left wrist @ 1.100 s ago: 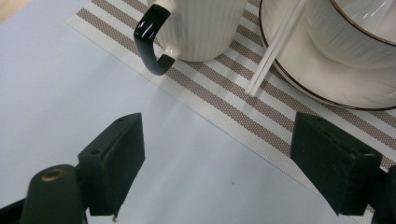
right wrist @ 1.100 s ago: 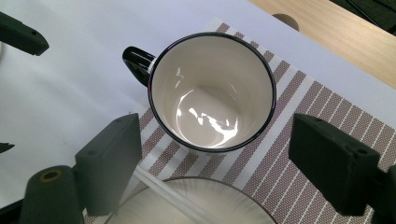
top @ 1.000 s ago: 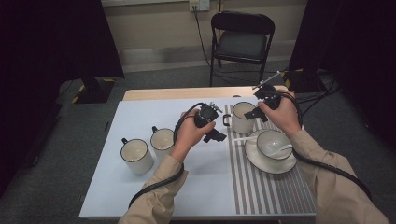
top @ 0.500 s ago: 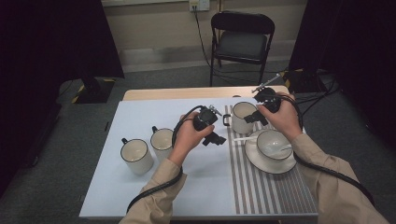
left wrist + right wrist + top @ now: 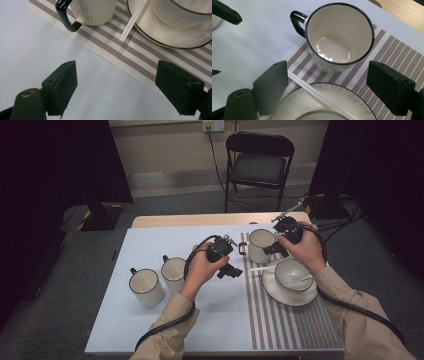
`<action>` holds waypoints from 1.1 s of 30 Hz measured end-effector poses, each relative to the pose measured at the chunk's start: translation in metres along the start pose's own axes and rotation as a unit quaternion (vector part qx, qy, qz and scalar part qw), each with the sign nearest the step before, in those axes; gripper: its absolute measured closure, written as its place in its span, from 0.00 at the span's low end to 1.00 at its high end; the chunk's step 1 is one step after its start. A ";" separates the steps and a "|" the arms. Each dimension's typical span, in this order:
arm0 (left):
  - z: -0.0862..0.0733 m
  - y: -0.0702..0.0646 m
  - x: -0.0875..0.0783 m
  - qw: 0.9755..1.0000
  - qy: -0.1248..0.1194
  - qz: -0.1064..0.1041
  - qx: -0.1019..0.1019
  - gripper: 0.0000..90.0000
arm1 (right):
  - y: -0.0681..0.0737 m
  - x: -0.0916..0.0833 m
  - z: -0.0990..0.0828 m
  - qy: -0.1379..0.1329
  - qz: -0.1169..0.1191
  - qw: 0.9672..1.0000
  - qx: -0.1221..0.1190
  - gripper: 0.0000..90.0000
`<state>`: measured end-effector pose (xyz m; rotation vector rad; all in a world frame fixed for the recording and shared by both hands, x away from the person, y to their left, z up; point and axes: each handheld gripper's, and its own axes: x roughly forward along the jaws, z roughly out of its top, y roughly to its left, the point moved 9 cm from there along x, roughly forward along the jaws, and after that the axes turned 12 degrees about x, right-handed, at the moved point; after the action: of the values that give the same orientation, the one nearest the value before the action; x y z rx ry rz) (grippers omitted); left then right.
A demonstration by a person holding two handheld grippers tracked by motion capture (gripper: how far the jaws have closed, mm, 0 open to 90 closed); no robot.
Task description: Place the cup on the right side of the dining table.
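The striped mat (image 5: 287, 320) is the best thing to steer by. It lies on the right part of the desk (image 5: 150, 330).

At the far end of the mat stands a mug (image 5: 261, 245) with a dark rim and a dark handle. The handle points off the mat, toward the plain white part of the desk. The mug is empty and upright, so it looks easy to pick up.

Just in front of the mug, also on the mat, sits a plate (image 5: 280, 297) with a bowl (image 5: 293, 274) on it. A white spoon (image 5: 261, 269) rests with its handle sticking out over the plate's edge, toward the mug.

The right claw (image 5: 327, 87) hangs above the mat, between the plate and the mug. It is wide open and holds nothing. The mug sits straight ahead of it, so I think the mug is what it is going for.

The left claw (image 5: 116, 87) hovers over the white desk, right next to the mat's edge. It is wide open too, and empty. It points at the mug's handle, maybe to help.

Two more mugs (image 5: 159, 279) wait well off the mat, on the left part of the desk, side by side.
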<state>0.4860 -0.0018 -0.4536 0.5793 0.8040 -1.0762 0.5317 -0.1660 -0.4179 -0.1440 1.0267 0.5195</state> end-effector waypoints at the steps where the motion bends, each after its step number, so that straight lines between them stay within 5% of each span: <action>1: 0.000 0.000 0.000 1.000 0.000 0.000 0.002 0.20 | 0.001 0.000 0.000 -0.001 0.000 1.000 0.001 0.19; 33: -0.015 -0.010 -0.002 1.000 -0.001 -0.010 -0.004 0.20 | 0.020 0.000 -0.012 0.003 0.022 1.000 -0.022 0.19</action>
<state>0.4724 0.0072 -0.4613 0.5642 0.8144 -1.0914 0.5127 -0.1529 -0.4222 -0.1619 1.0275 0.5830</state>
